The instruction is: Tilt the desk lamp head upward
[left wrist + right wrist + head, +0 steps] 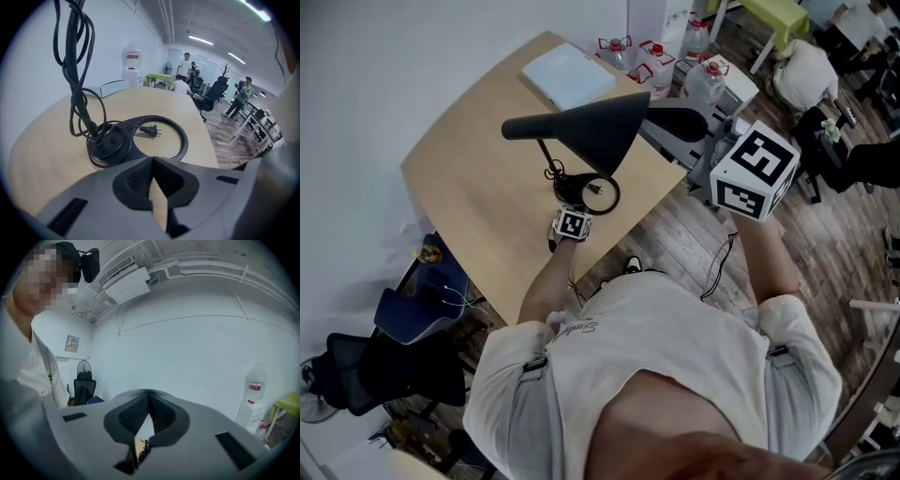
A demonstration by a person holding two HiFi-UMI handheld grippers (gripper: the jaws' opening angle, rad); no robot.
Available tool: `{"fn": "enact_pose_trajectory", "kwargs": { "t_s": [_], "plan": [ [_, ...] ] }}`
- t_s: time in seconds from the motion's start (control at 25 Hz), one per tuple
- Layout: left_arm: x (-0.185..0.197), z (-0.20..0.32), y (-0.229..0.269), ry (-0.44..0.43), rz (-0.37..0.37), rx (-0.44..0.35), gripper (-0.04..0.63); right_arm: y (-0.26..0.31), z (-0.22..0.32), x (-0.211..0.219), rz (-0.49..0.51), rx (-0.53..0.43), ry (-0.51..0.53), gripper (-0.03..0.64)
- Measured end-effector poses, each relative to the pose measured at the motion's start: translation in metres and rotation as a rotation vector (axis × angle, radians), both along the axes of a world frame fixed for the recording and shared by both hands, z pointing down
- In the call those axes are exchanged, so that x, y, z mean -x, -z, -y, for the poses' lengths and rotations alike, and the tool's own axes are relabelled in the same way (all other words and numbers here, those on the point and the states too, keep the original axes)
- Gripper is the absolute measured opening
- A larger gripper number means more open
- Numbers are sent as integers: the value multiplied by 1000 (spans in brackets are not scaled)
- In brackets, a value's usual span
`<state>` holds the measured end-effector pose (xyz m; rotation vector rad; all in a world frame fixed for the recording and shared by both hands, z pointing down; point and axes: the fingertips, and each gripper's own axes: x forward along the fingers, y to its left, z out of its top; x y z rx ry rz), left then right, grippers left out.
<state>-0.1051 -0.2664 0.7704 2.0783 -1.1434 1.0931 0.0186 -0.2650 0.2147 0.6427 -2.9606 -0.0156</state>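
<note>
Head view: black cone-shaped desk lamp head [586,127] upper centre, roughly level over pale wooden worktop [478,178], above black ring-shaped lamp base [605,195]. Left claw [578,208] at ring's near edge, likely to steady base. Right claw [675,120] beside head's wide mouth, placed for lifting.

Left gripper view: claw [152,161] pressed together, empty; black power cable [75,70] hangs upper left.

Right gripper view: claw [149,394] together on nothing; white wall ahead, lamp head out of frame.

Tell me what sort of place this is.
Most likely an open-plan office. The left gripper view shows black swivel chairs beside rows of work tables, a water dispenser against the white wall, and long strip lights on an exposed ceiling.
</note>
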Motion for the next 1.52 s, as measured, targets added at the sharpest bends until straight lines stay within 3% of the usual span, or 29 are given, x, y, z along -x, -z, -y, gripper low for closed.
{"fn": "enact_pose_trajectory", "kwargs": {
  "t_s": [0.36, 0.6, 0.8, 0.96, 1.16, 1.4, 1.52],
  "plan": [
    [-3, 4, 9, -24, 2, -23, 15, 4, 0, 0, 30, -5, -5, -6],
    [-2, 3, 3, 30, -18, 6, 15, -2, 4, -6, 72, 7, -26, -6],
    [0, 3, 2, -11, -10, -36, 15, -32, 7, -10, 55, 38, -72, -6],
    [-7, -4, 30, 1, -89, -79, 15, -58, 0, -24, 13, 28, -149, -6],
    [-17, -29, 68, 9, -176, -143, 15, -103, -15, -37, -8, 88, -218, -6],
    [-14, -46, 124, -40, -207, -228, 15, -141, -38, -30, 74, 143, -269, -6],
    [-10, -52, 158, -29, -261, -281, 15, -157, -50, -22, 63, 143, -302, -6]
  ]
}}
